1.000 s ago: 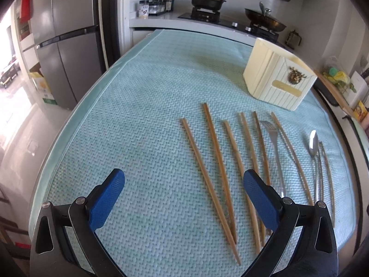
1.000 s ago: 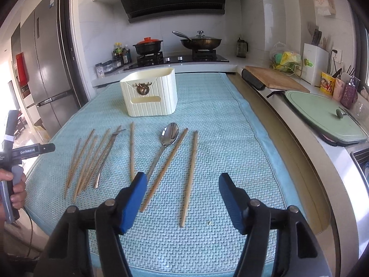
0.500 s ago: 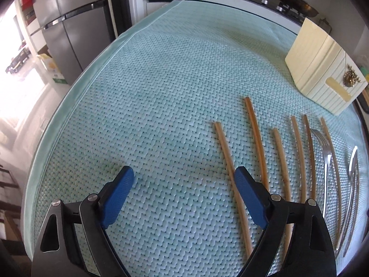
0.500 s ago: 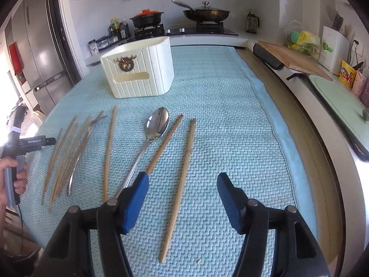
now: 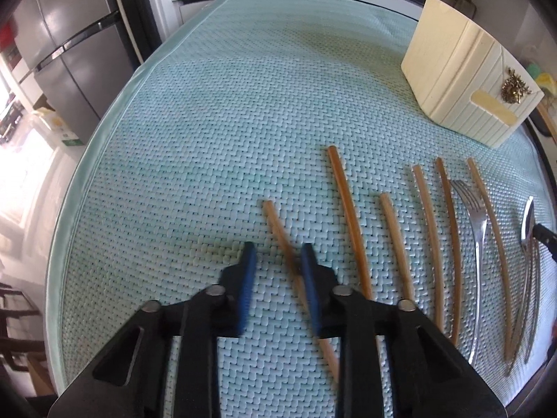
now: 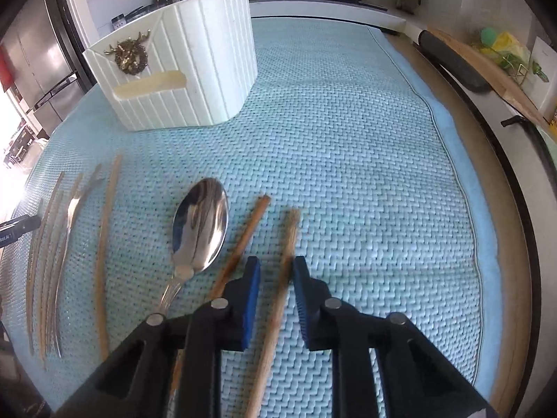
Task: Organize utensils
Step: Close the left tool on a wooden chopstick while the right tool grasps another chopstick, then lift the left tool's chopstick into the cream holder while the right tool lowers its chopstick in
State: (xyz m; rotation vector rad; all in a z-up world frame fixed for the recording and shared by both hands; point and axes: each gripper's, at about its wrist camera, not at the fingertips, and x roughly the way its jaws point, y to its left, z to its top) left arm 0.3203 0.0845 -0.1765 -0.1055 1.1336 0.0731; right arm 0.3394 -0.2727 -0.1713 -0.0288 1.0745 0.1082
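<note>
Closing step of a double pick: left gripper (image 5: 275, 254) just narrowed around the leftmost chopstick (image 5: 278, 230), pads not clearly pressing; right gripper (image 6: 276, 268) likewise around the rightmost chopstick (image 6: 289, 240), a small gap showing. Both sticks lying flat on the teal mat (image 6: 348, 139). Next probably: clamp firmly, lift, carry to the cream holder (image 6: 181, 69) farther back.

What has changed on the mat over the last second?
Both grippers dropped toward the mat and their jaws have just been closing: the left gripper around the leftmost wooden chopstick, the right gripper around the rightmost wooden chopstick. Everything else stayed put.
</note>
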